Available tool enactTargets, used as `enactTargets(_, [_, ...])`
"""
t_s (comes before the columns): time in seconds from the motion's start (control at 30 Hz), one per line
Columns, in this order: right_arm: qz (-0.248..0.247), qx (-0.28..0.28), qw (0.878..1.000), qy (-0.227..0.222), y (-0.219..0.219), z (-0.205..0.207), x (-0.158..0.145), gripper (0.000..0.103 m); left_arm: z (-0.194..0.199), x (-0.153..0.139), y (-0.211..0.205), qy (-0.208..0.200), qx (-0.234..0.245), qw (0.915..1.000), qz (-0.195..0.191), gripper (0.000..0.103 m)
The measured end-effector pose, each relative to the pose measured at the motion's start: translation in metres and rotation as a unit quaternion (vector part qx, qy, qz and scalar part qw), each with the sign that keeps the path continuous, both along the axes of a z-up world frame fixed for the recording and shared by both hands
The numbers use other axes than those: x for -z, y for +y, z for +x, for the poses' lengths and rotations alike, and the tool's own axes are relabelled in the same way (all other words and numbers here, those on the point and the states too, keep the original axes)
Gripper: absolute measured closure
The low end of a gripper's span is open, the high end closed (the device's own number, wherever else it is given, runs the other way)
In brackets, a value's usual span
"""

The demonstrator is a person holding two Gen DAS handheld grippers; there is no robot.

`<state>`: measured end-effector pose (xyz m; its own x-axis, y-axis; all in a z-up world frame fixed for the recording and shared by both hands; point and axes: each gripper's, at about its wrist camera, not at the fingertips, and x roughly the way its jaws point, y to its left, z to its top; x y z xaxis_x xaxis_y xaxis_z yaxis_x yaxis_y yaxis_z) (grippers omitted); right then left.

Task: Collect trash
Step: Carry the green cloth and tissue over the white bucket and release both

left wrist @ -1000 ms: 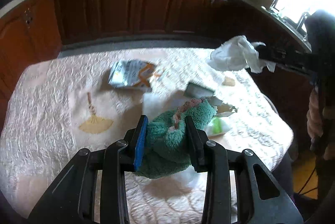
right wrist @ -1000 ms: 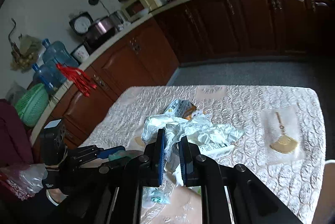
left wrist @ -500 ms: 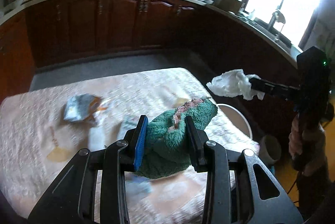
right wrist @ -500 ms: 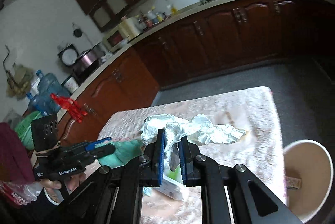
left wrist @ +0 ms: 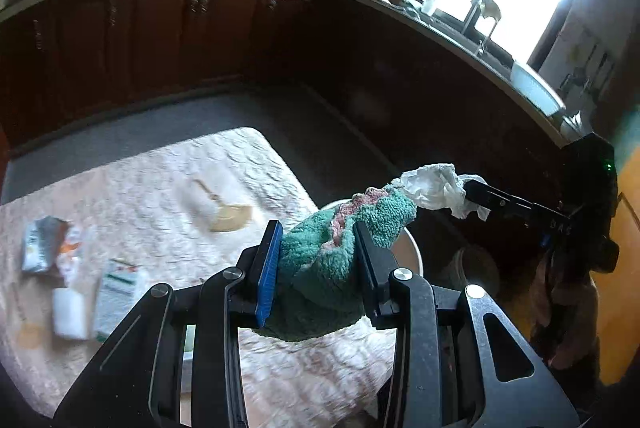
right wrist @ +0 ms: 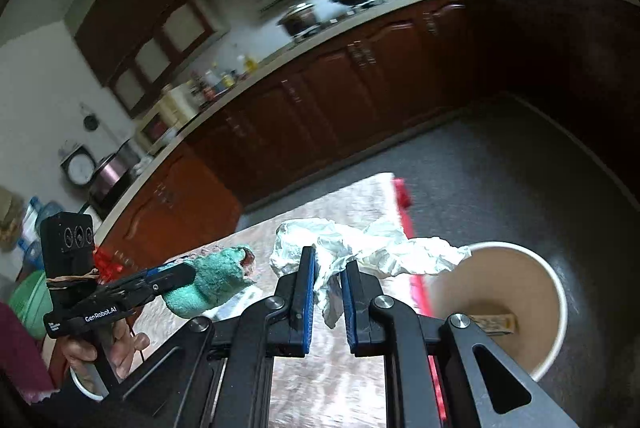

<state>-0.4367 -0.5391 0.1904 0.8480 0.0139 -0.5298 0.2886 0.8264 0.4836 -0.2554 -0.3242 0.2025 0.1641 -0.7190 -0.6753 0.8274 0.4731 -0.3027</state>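
Gripper (left wrist: 316, 260) of the left hand is closed on a rolled green towel (left wrist: 340, 248), seen at lower centre of the left wrist view; the cloth is pinched at its middle so that both ends bulge free, a hold that seems meant for carrying, not for wiping. To the lower left of that frame, wrappers and a small carton (left wrist: 118, 294) lie on the quilted counter (left wrist: 160, 188); these are judged to be trash not yet collected, and their print is too blurred to be read. At right of the frame the other tool is seen with white paper at its tip.

In the right wrist view, at lower left, the left tool's body is held in a hand (right wrist: 116, 344), and the words "GenRobot.AI" are read on it. At lower centre the right gripper (right wrist: 330, 288) is clamped on crumpled white paper (right wrist: 360, 252), whose loose end reaches toward the paper bin (right wrist: 560, 308) at lower right. The bin stands on the floor just beside the counter's edge, and a flat labelled scrap (right wrist: 492, 324) lies inside it, its writing illegible. The paper is judged to be held over the bin's rim for dropping.
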Motion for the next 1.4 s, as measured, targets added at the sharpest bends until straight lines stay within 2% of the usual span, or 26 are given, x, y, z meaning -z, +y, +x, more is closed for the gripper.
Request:
enactTargets(0.3, [0.024, 0.064, 0.997, 0.030, -0.048, -0.033, 0.029, 0.091, -0.023, 0.038, -0.073, 0.027, 0.034, 0.9981, 0.043, 0.070])
enactTargets(0.63, [0.056, 0.096, 0.990, 0.086, -0.078, -0.042, 0.079, 0.091, -0.033, 0.075, -0.122, 0.056, 0.047, 0.9949, 0.069, 0.070])
enactTargets(0.73, [0.063, 0.104, 0.987, 0.105, -0.085, -0.043, 0.094, 0.091, -0.036, 0.084, -0.135, 0.056, 0.048, 0.9943, 0.077, 0.070])
enactTargets(1.0, [0.085, 0.124, 0.979, 0.137, -0.096, -0.045, 0.124, 0.091, -0.044, 0.097, -0.156, 0.020, 0.041, 0.9935, 0.104, 0.070])
enactTargets(1.4, [0.055, 0.135, 0.973, 0.178, -0.094, -0.031, 0.138, 0.091, -0.047, 0.107, -0.168, 0.021, 0.028, 0.9928, 0.115, 0.067])
